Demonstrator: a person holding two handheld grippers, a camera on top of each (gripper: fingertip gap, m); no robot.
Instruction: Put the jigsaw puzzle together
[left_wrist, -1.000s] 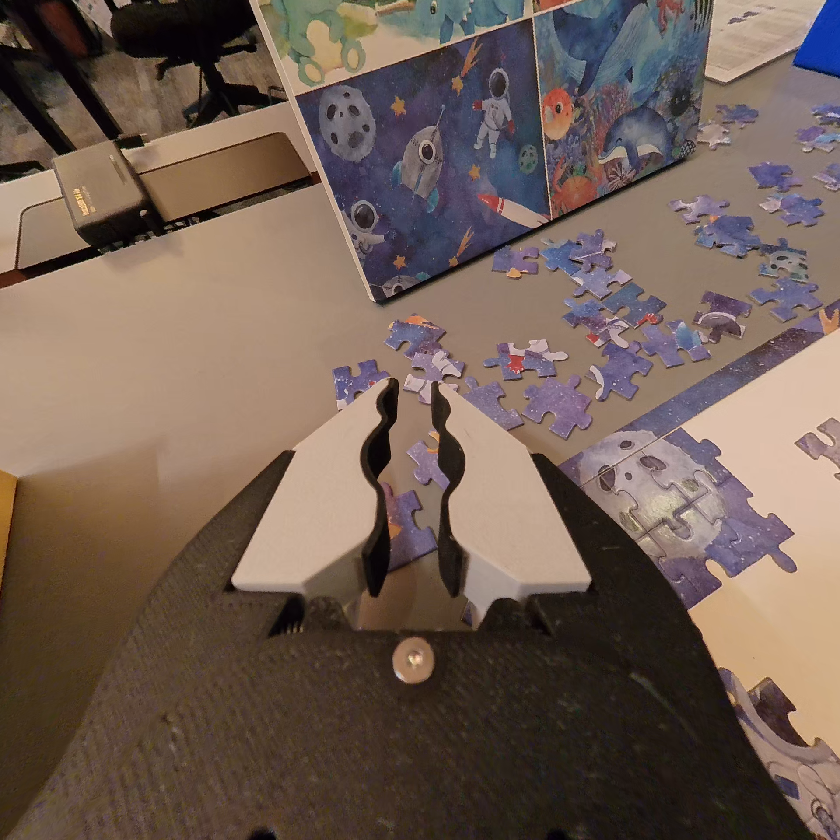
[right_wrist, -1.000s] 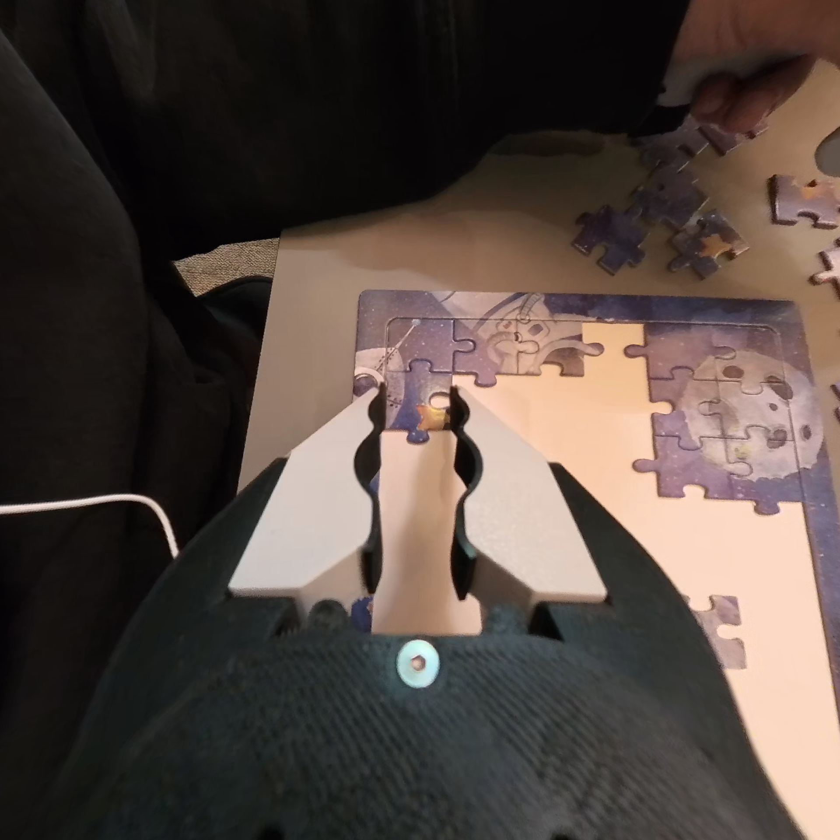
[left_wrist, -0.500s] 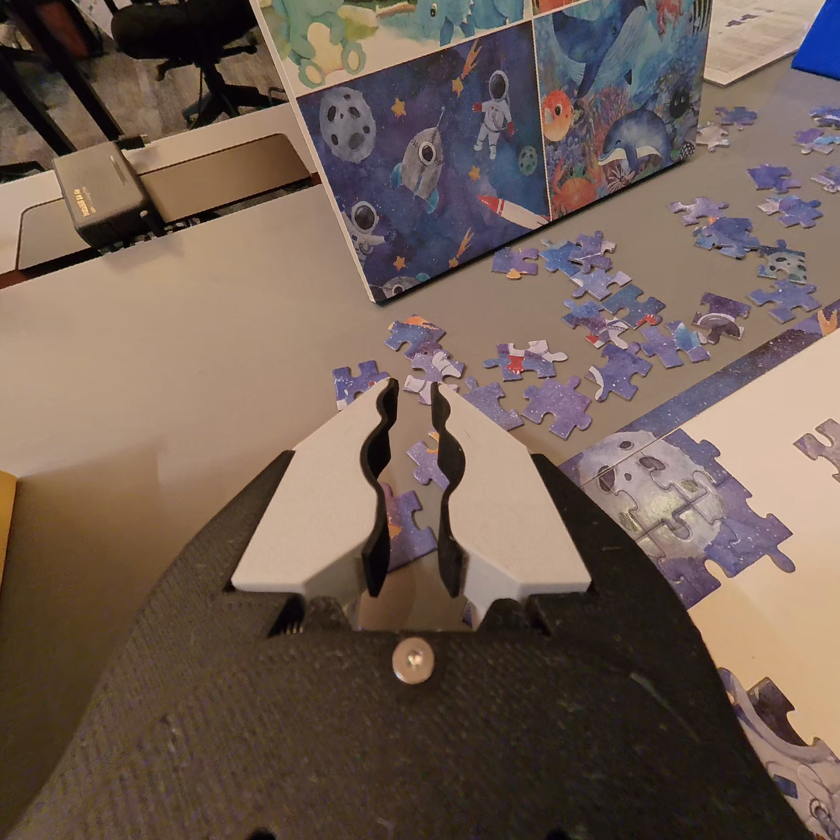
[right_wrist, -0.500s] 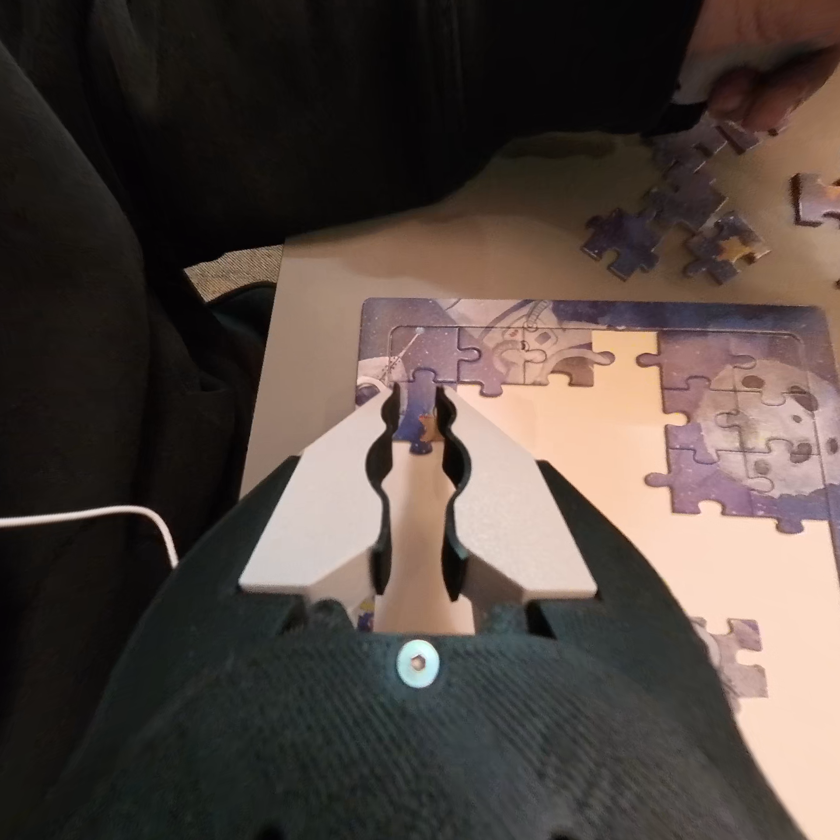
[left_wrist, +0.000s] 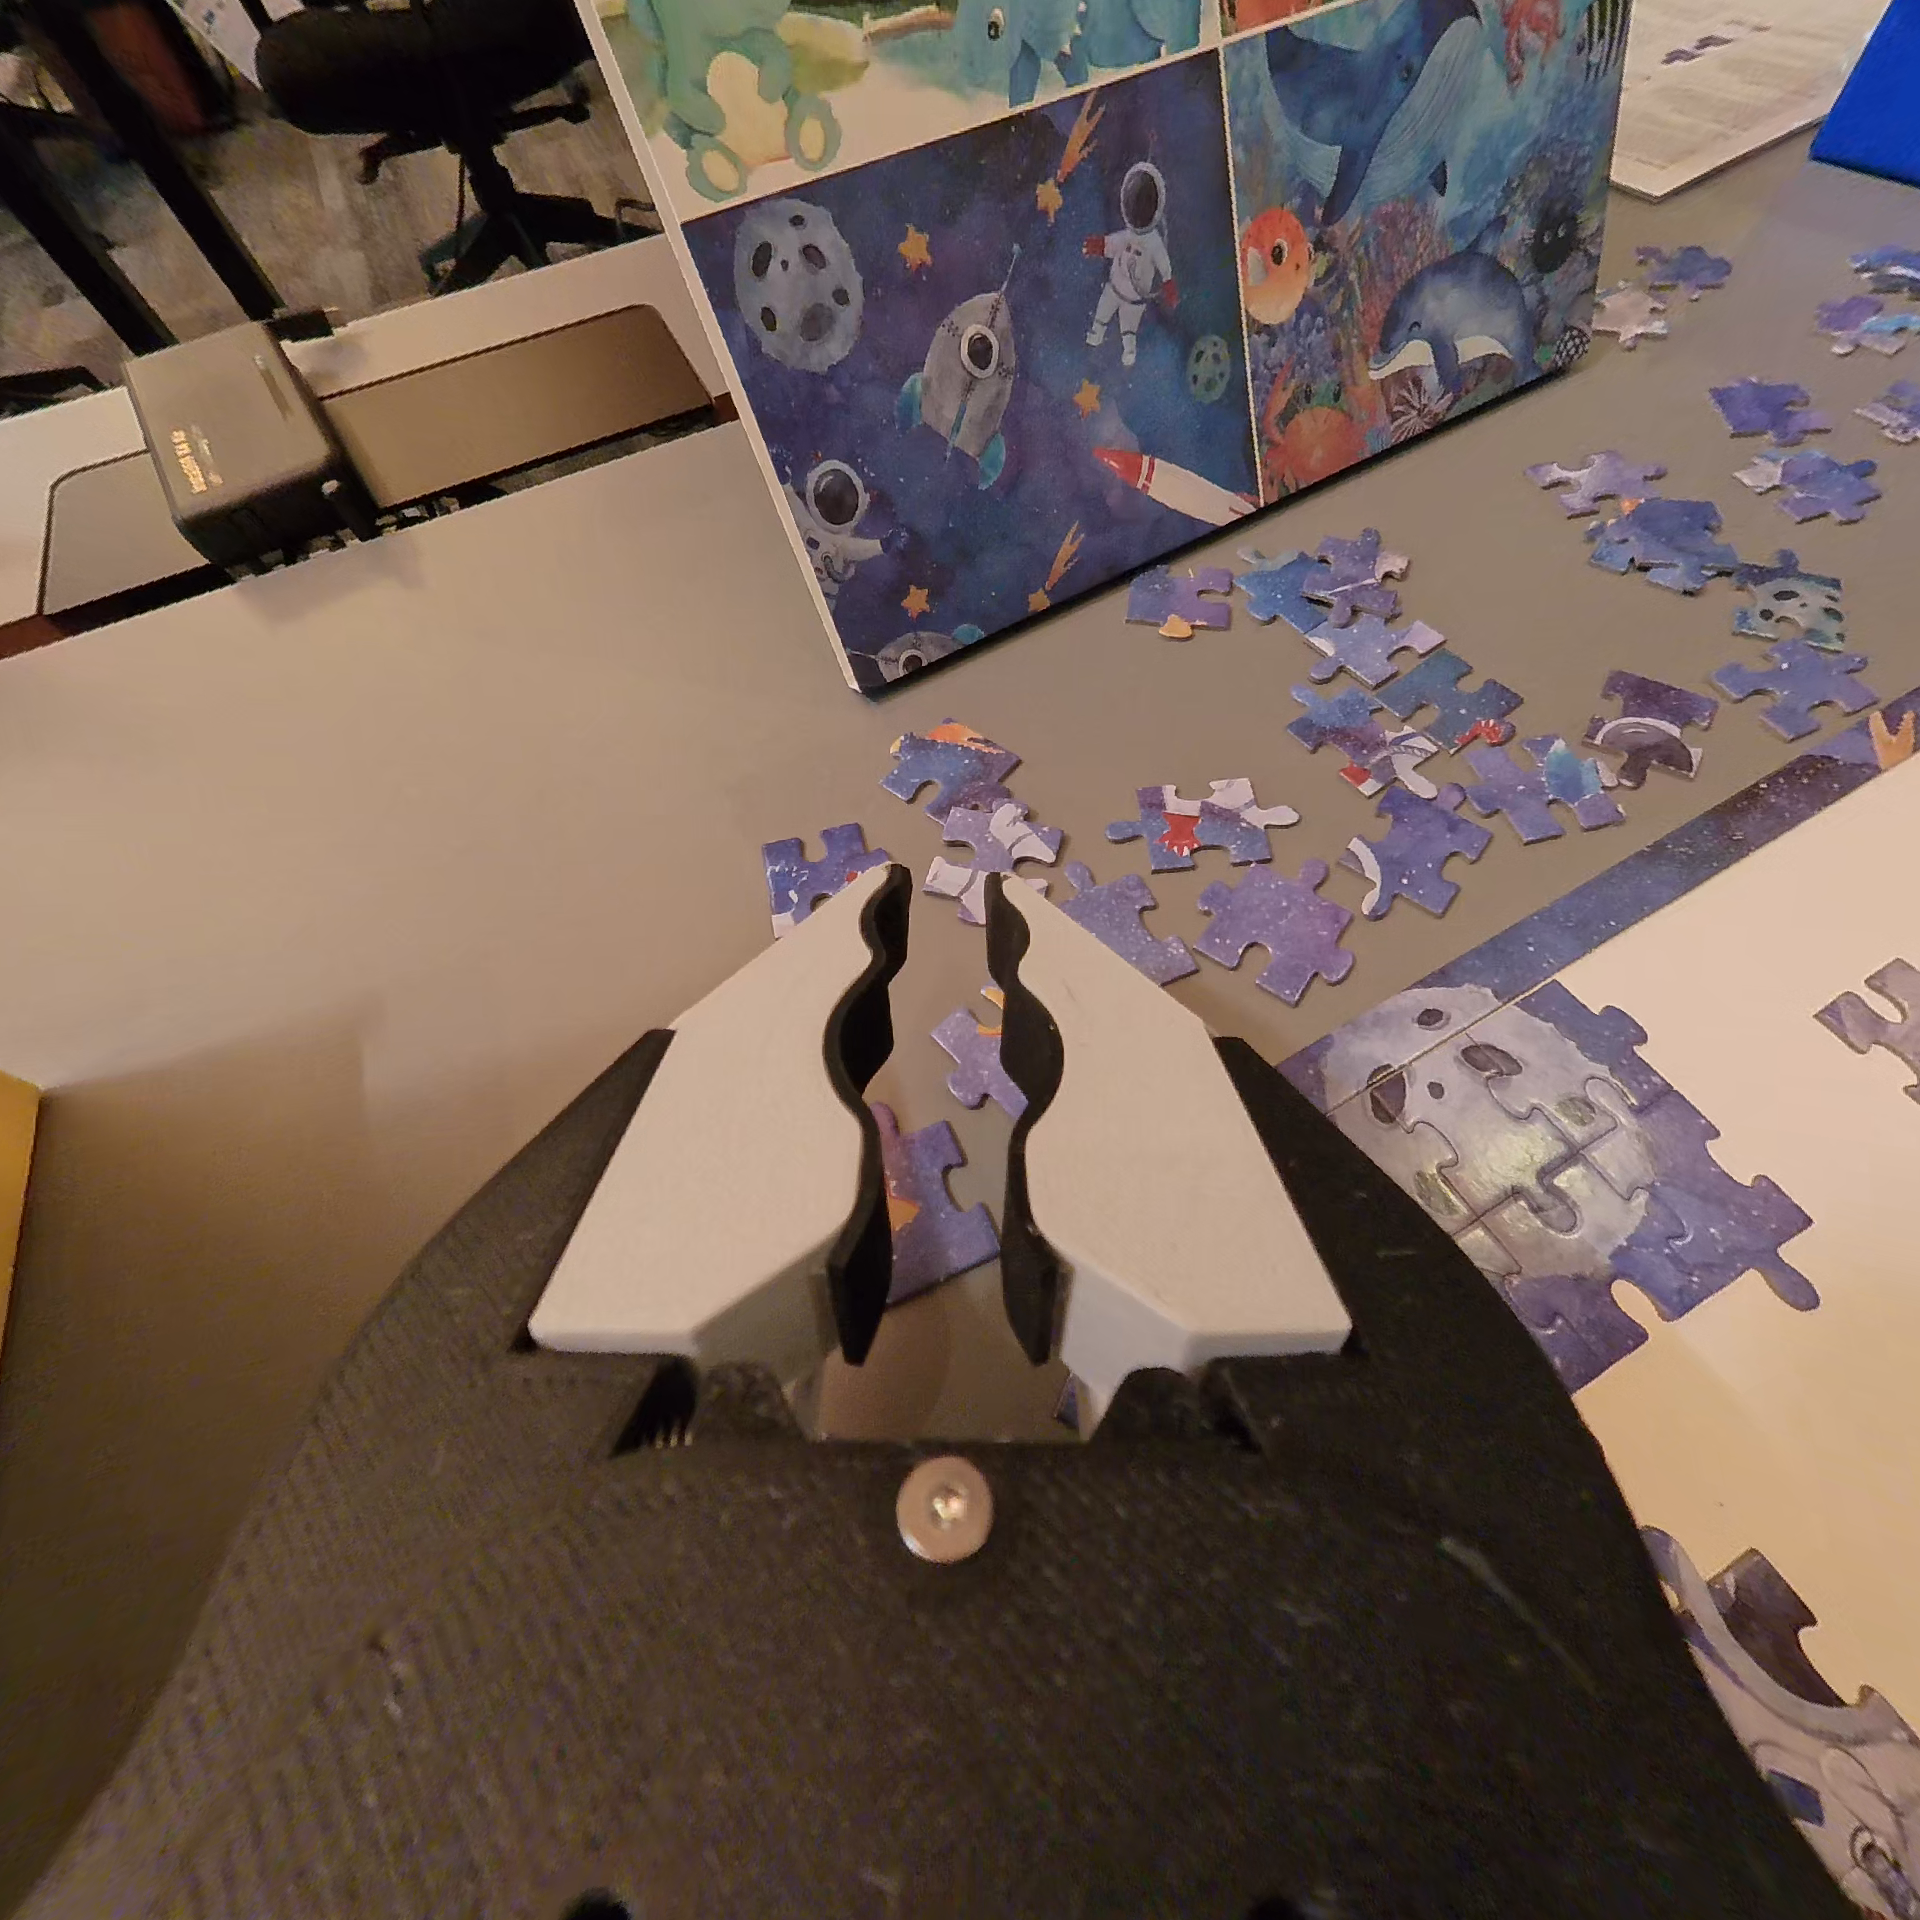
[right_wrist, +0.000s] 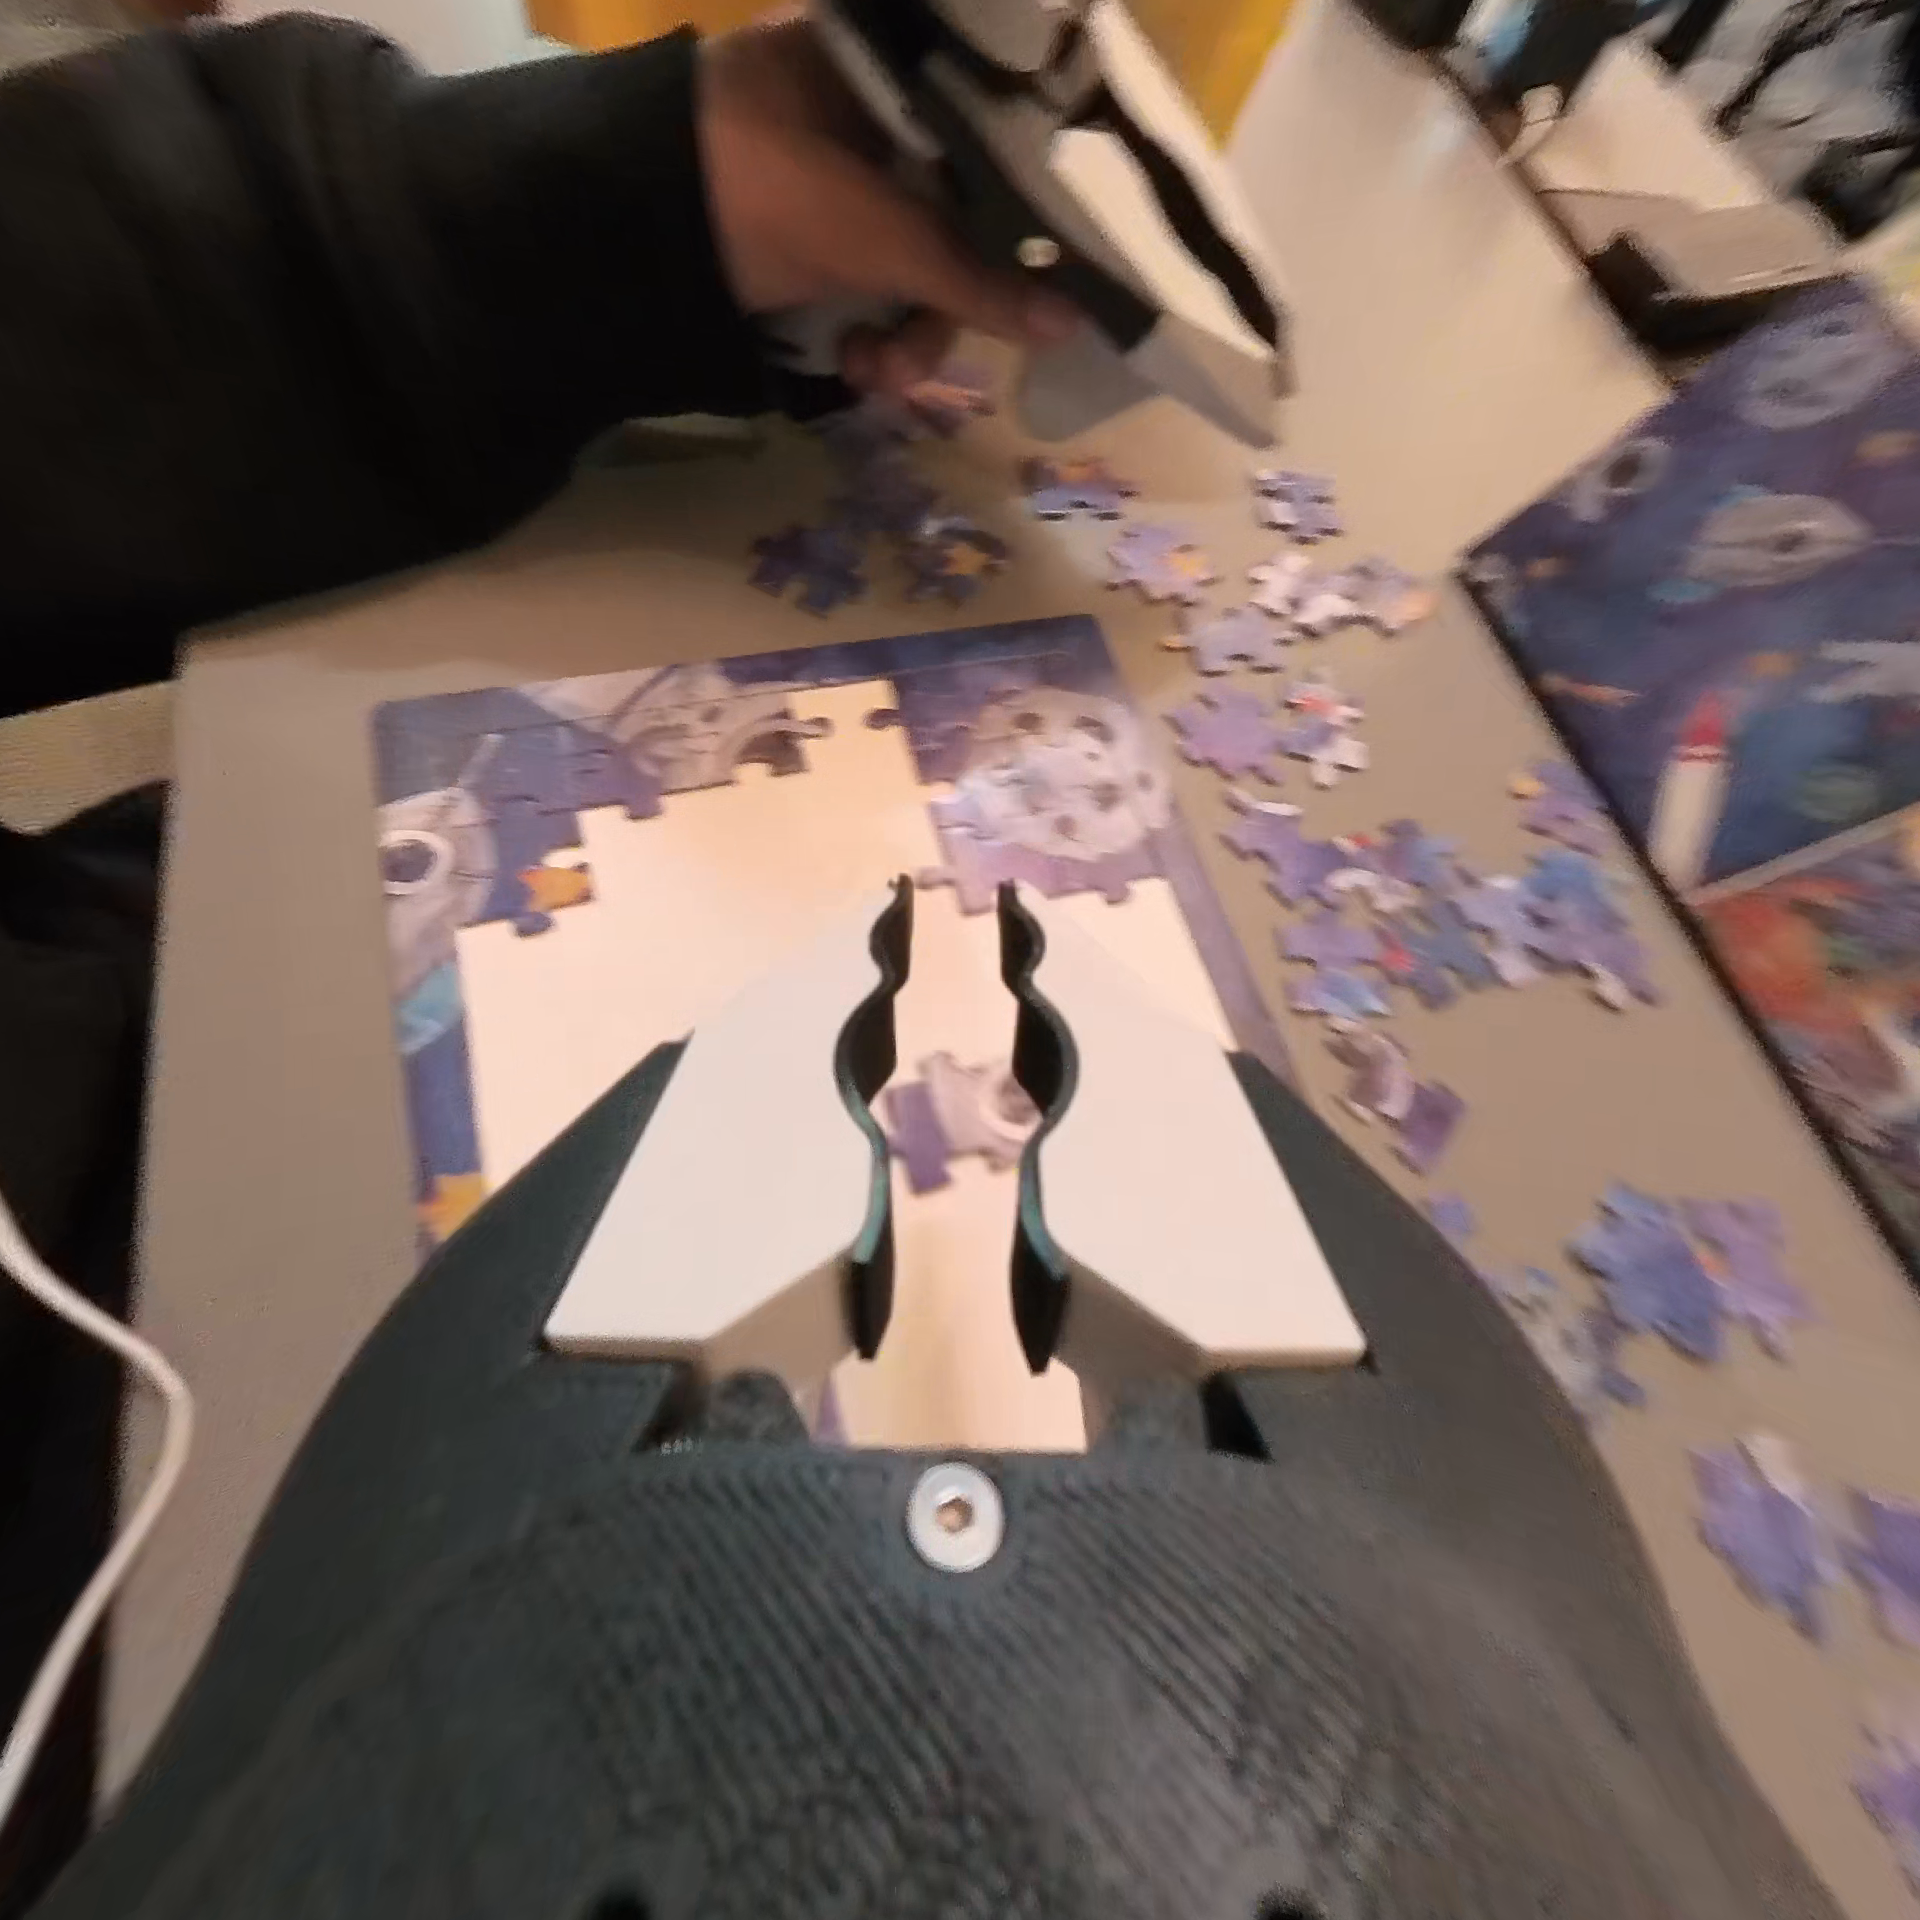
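Above the grey table (left_wrist: 312, 831), the left gripper (left_wrist: 945, 883) hung with its two fingers a narrow gap apart and nothing clamped between them. Loose purple puzzle pieces (left_wrist: 1278, 925) lay scattered on the table just past its tips, and two more showed through the gap, lying flat on the table below, one with a small orange mark (left_wrist: 977, 1060). Behind the pieces stood a puzzle box (left_wrist: 997, 343) printed with a rocket, a moon and an astronaut, tilted back. A black device (left_wrist: 229, 447) sat on the next table to the far left.

Over the puzzle tray (right_wrist: 436, 1091), the right gripper (right_wrist: 951, 888) also had its fingers slightly apart, gripping nothing. One loose purple piece (right_wrist: 951, 1127) lay on the pale bare floor of the tray, seen through the gap. Joined pieces showing a cratered moon (right_wrist: 1049, 800) filled the tray's far right corner, just beyond the fingertips, and another joined patch ran along the far left corner (right_wrist: 488, 821). The view was blurred. A dark sleeve (right_wrist: 343, 312) reached across the top, and a white cable (right_wrist: 94, 1558) trailed at the left edge.
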